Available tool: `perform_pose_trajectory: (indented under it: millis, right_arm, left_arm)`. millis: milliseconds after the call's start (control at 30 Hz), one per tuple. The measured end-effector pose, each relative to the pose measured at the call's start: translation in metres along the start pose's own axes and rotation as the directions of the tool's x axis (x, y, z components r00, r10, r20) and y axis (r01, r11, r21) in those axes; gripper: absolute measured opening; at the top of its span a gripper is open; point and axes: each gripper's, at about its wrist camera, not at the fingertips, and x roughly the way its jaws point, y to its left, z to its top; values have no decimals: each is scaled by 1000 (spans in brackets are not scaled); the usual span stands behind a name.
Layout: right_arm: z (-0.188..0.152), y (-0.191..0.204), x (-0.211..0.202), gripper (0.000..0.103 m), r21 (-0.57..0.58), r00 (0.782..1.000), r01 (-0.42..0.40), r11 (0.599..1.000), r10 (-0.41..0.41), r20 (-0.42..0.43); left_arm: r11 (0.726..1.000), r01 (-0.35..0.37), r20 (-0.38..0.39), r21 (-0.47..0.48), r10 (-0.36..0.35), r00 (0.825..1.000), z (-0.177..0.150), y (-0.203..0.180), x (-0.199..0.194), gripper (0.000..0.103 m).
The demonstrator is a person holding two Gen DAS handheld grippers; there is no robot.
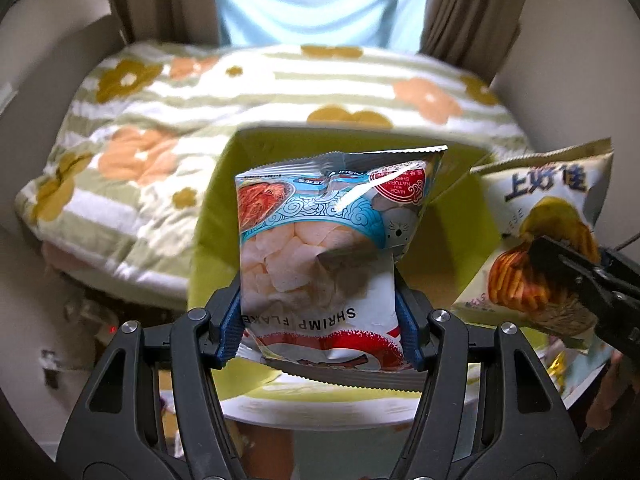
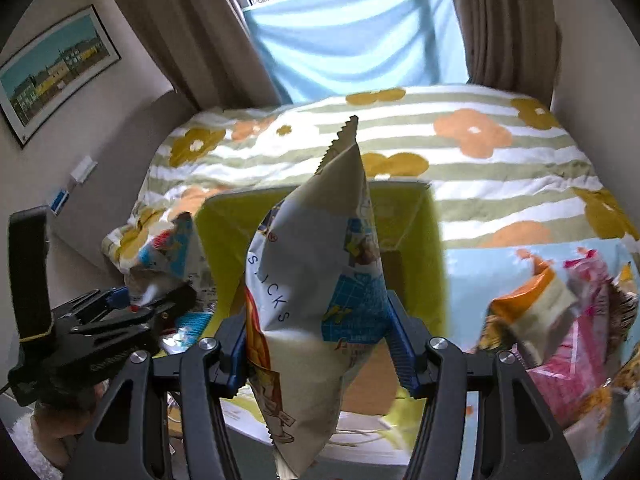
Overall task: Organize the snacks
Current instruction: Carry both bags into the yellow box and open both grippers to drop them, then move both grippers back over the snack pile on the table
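My left gripper point(image 1: 320, 320) is shut on a shrimp flakes bag point(image 1: 316, 240), which hangs upside down between the blue pads. Behind it stands an open yellow-green bin point(image 1: 216, 216). At the right edge my right gripper point(image 1: 560, 264) is shut on a potato sticks bag point(image 1: 548, 200). In the right wrist view the right gripper point(image 2: 318, 340) pinches that sticks bag point(image 2: 312, 264) edge-on in front of the bin point(image 2: 416, 248). The left gripper point(image 2: 152, 300) shows at the left with the shrimp bag point(image 2: 176, 252). Both bags are in the air near the bin's opening.
A bed with a flowered striped blanket point(image 1: 160, 120) lies behind the bin. More snacks lie at the right, an orange bag point(image 2: 528, 312) and a pink bag point(image 2: 580, 340) among them. Brown curtains point(image 2: 180, 40) frame the window, and a framed picture point(image 2: 52, 72) hangs left.
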Motion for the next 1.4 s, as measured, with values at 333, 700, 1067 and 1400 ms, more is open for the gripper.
perform_pose_trajectory:
  millis: [333, 700, 1067, 1400]
  right_arm:
    - [-16, 6, 33, 54, -22, 987, 106, 994, -107, -119]
    - [-29, -8, 33, 54, -41, 972, 139, 989, -144, -184]
    - [-36, -5, 48, 88, -31, 977, 45, 998, -51, -208]
    - [-47, -7, 32, 95, -22, 977, 60, 998, -63, -206]
  left_arm:
    - [996, 4, -126, 85, 7, 992, -15, -7, 50, 72]
    - [997, -51, -101, 66, 57, 993, -25, -5, 36, 103]
    - [997, -73, -64, 18, 74, 995, -37, 6, 12, 102]
    - [998, -60, -36, -23, 59, 998, -48, 13, -7, 102]
